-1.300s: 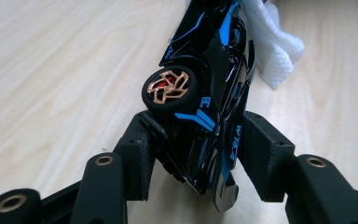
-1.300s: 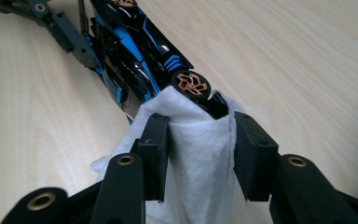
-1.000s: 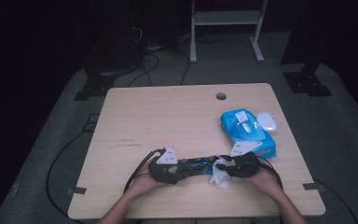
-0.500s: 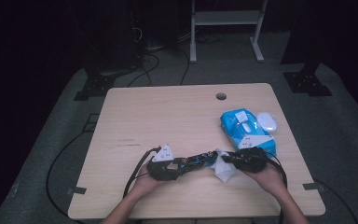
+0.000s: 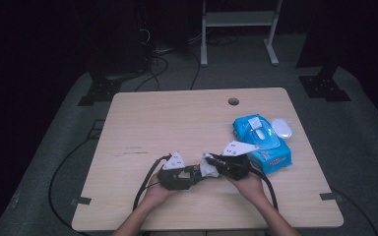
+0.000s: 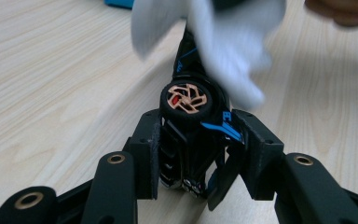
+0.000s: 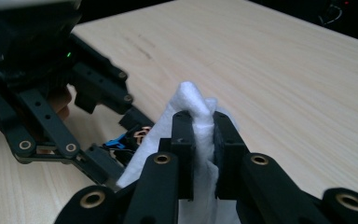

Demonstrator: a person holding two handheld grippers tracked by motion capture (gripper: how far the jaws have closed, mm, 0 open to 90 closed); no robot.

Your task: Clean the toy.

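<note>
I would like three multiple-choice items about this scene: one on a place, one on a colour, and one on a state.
1. Where does the wipes pack lie on the table?
A. at its right side
B. at its left edge
C. over the round hole

2. What colour is the toy car's wheel hub?
A. green
B. copper-orange
C. white

3. What is between the jaws of the right gripper?
A. nothing
B. the toy car
C. a white wipe

Answers: 1 A, the blue pack lies right of both hands. 2 B, the left gripper view shows a copper-orange hub. 3 C, the right gripper view shows the pads pressed on the wipe.
</note>
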